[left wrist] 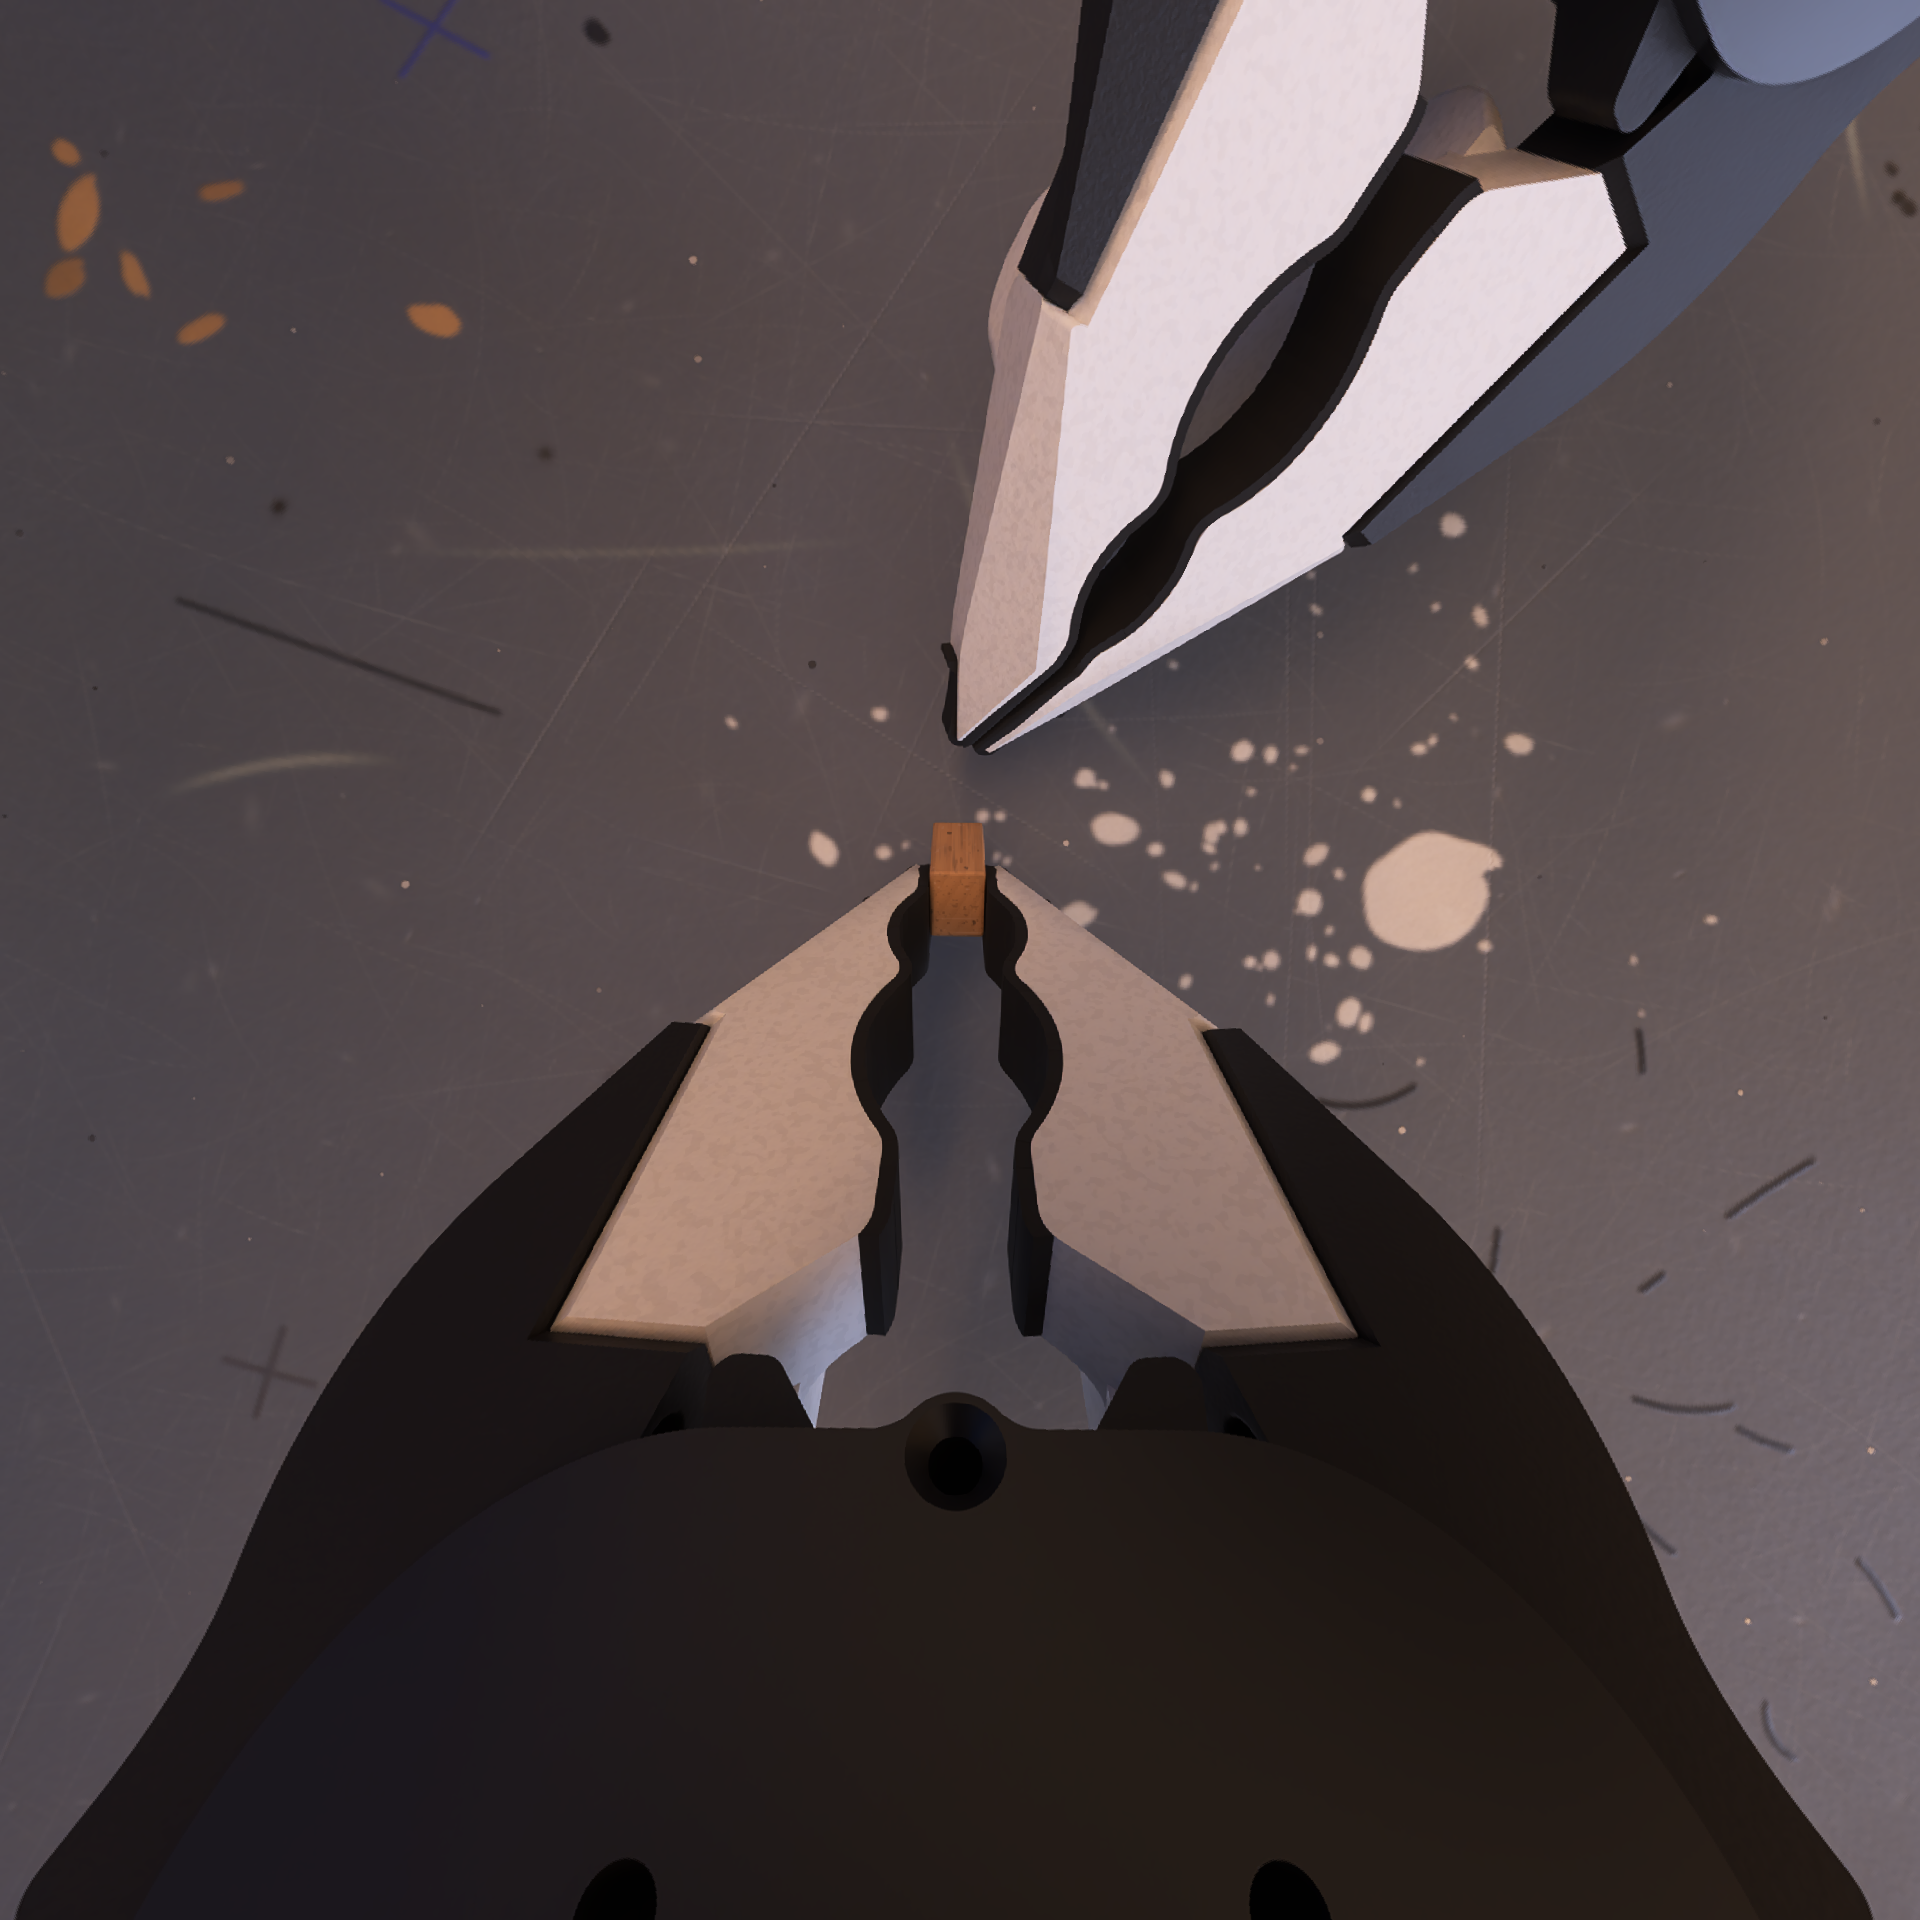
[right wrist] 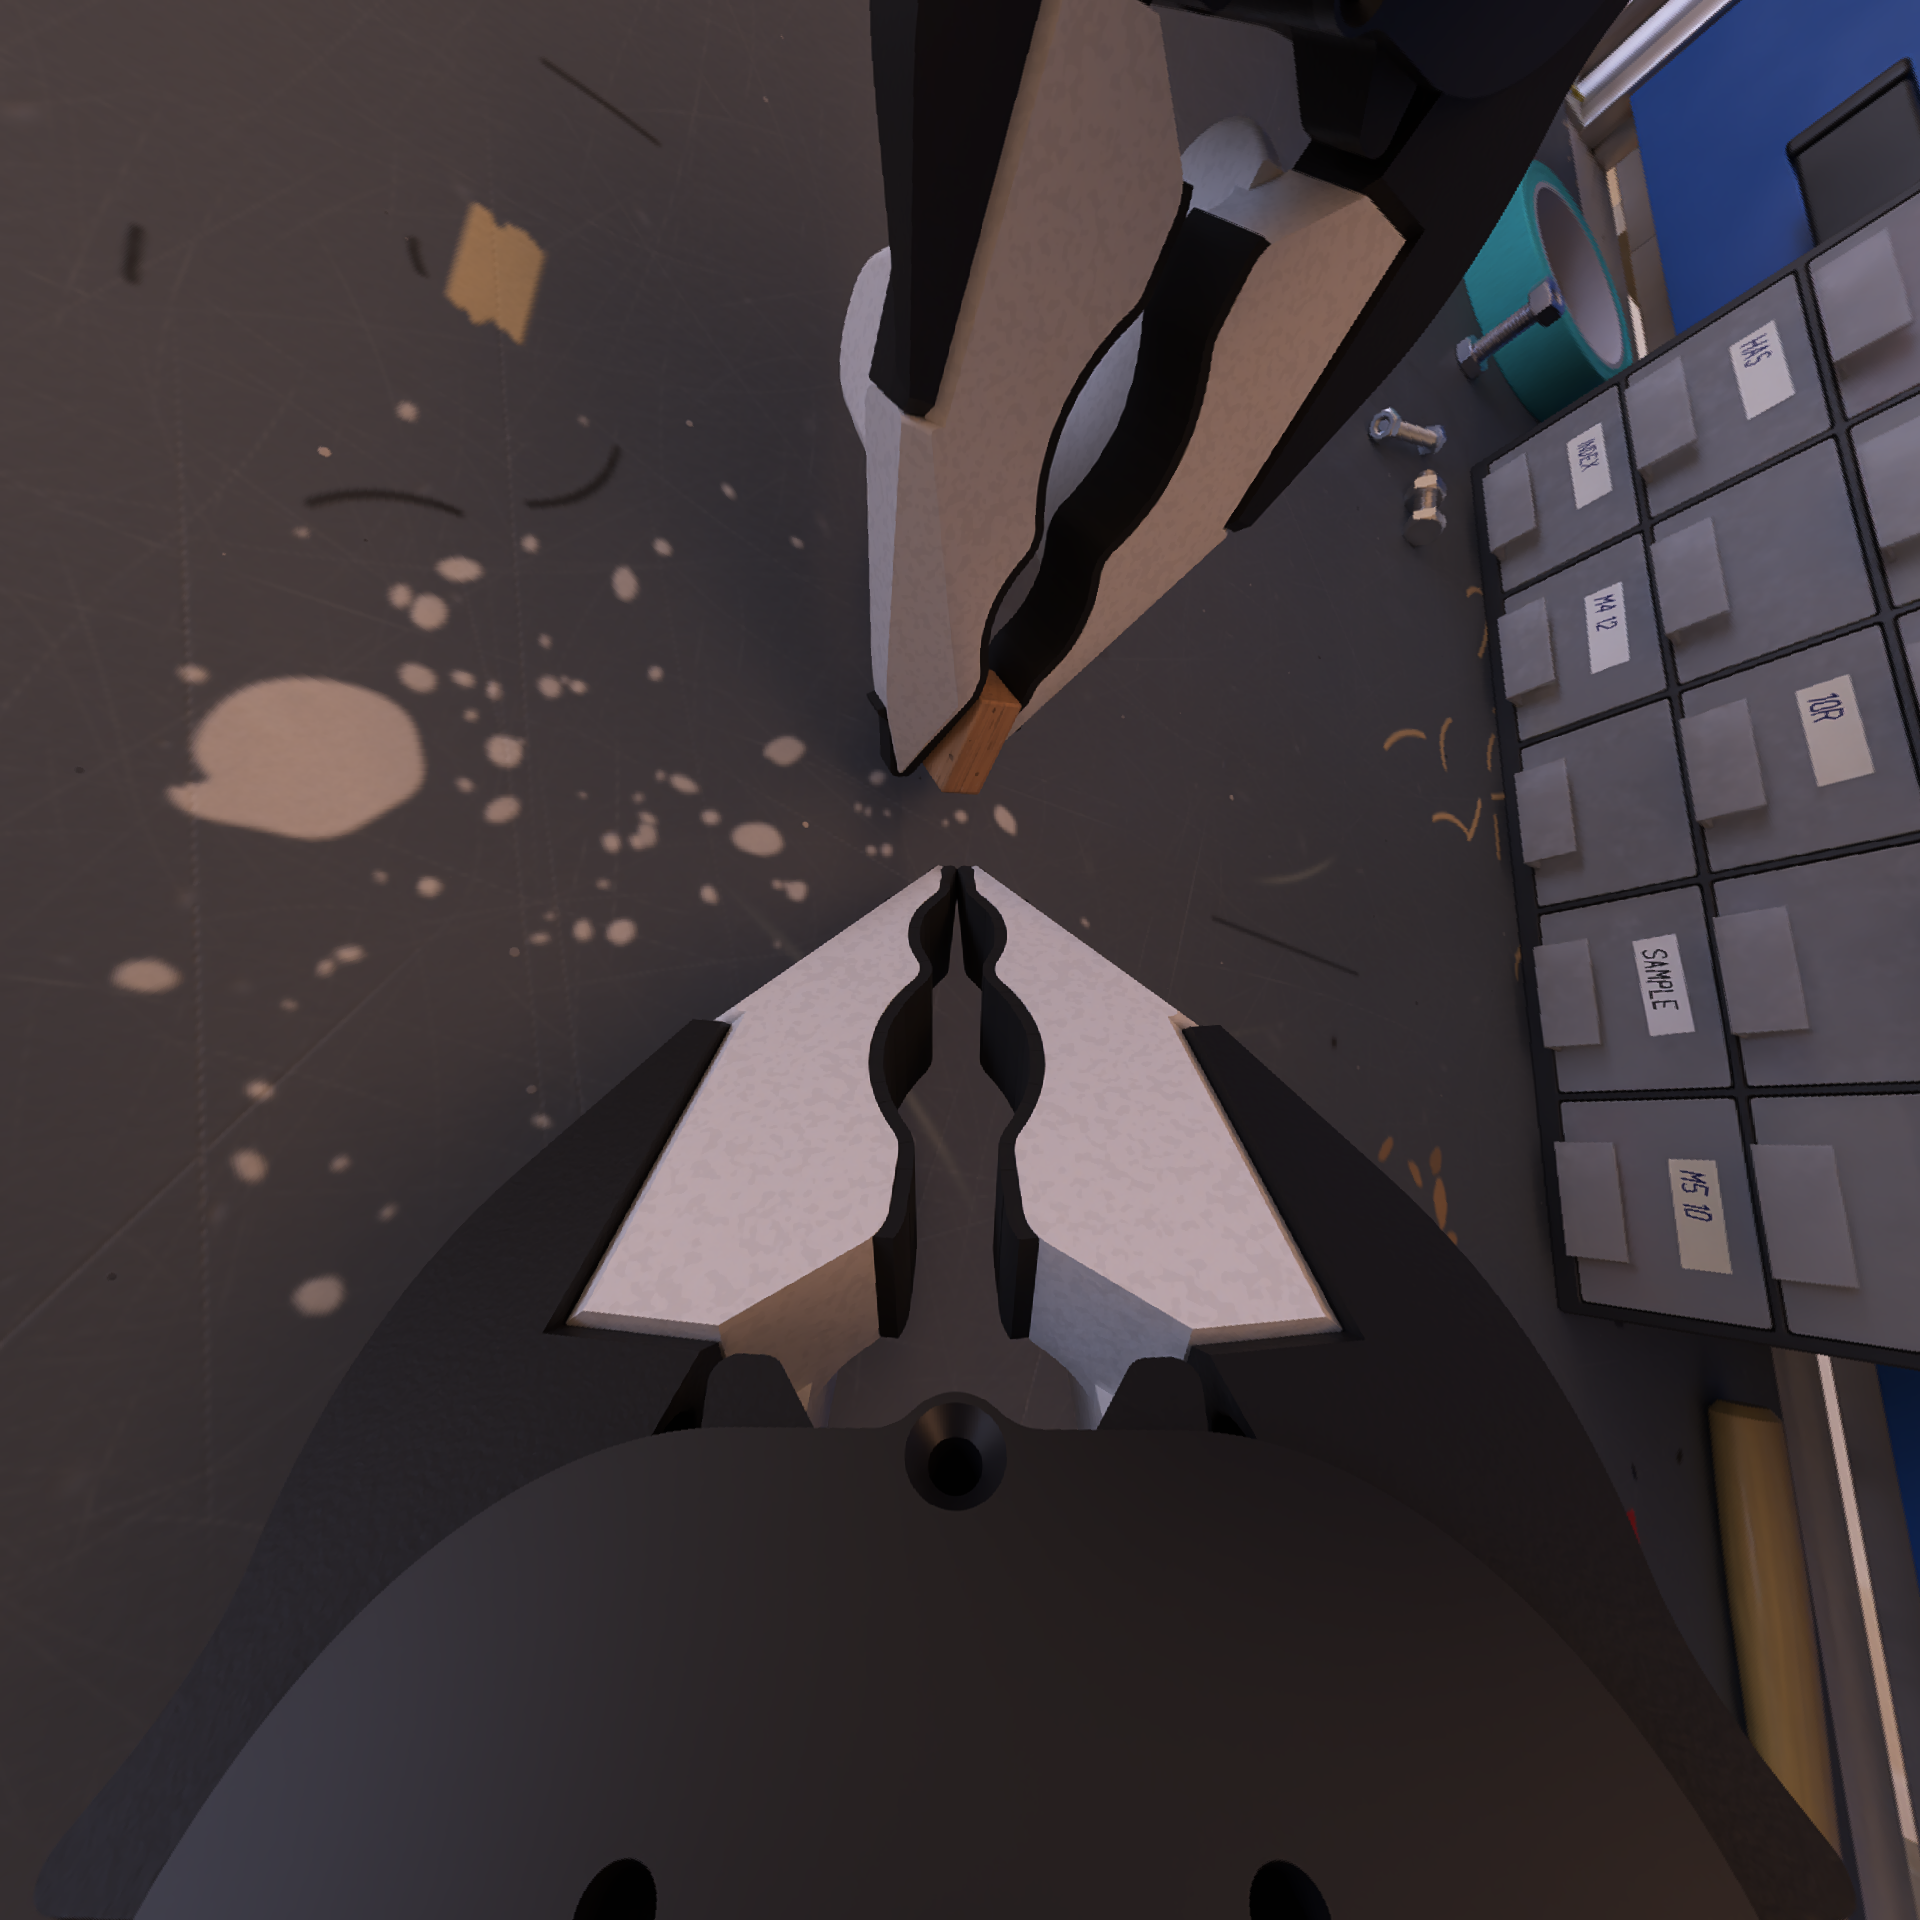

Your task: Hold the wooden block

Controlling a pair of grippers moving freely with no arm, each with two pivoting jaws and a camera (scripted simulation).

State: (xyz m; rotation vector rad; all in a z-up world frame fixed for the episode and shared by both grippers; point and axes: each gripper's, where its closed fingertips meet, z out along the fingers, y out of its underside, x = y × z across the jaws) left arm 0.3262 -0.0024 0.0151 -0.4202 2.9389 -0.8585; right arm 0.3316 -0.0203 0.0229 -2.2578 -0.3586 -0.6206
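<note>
Left wrist view: the left gripper (left wrist: pixel 957 883) fills the lower half, pale fingers pointing toward 12 o'clock; its jaws are clamped on the block (left wrist: pixel 957 880), a small orange-brown wooden piece pinched at the very fingertips, its far end poking out past them; the block sits at the centre of this view, over a dark scratched bench (left wrist: pixel 520 987). At 1 o'clock the right gripper (left wrist: pixel 968 740) reaches in from the top right corner, tips aimed down toward the block; its jaws are together at the tips; it is near the block but apart from it. White paint spots (left wrist: pixel 1429 891) scatter across the bench at 3 o'clock; orange flecks (left wrist: pixel 78 213) lie at 10 o'clock.

Right wrist view: the right gripper (right wrist: pixel 957 878) points toward 12 o'clock, tips meeting, nothing between them; just beyond, at 12 o'clock, the left gripper (right wrist: pixel 951 753) comes down from the top edge with the block (right wrist: pixel 971 743) held at its tips. A large white splash (right wrist: pixel 307 758) lies at 9 o'clock; a scrap of tan tape (right wrist: pixel 494 272) at 11 o'clock. At 3 o'clock stands a grey drawer cabinet (right wrist: pixel 1714 831) with small labels; at 2 o'clock a teal tape roll (right wrist: pixel 1548 312), a long bolt (right wrist: pixel 1512 324) lying against it, and two small bolts (right wrist: pixel 1408 431) just beside the cabinet.
</note>
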